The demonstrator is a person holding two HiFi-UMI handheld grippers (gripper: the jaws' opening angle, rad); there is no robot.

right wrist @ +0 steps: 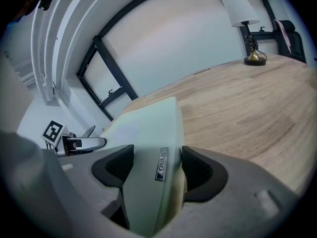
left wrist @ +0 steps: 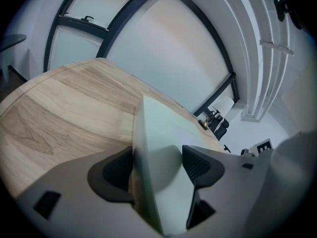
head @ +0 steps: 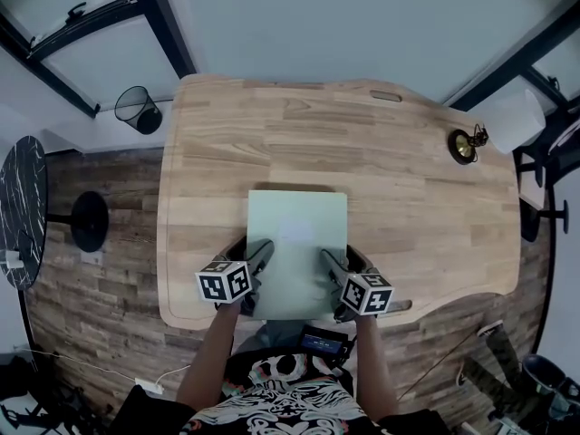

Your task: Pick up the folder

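Note:
A pale green folder (head: 297,243) lies flat on the wooden table (head: 417,207), its near end at the table's front edge. My left gripper (head: 256,254) is at the folder's lower left side and my right gripper (head: 333,261) at its lower right side. In the left gripper view the folder's edge (left wrist: 158,143) stands between the wide-spread jaws of the left gripper (left wrist: 157,163), with a dark gap at the right pad. In the right gripper view the labelled edge of the folder (right wrist: 148,133) fills the space between the jaws of the right gripper (right wrist: 152,165). Neither gripper presses on it.
A brass lamp (head: 467,143) with a white shade stands at the table's far right, also in the right gripper view as the lamp (right wrist: 247,24). On the floor are a black mesh waste basket (head: 138,109), a round dark side table (head: 23,211) and a black stand base (head: 89,220).

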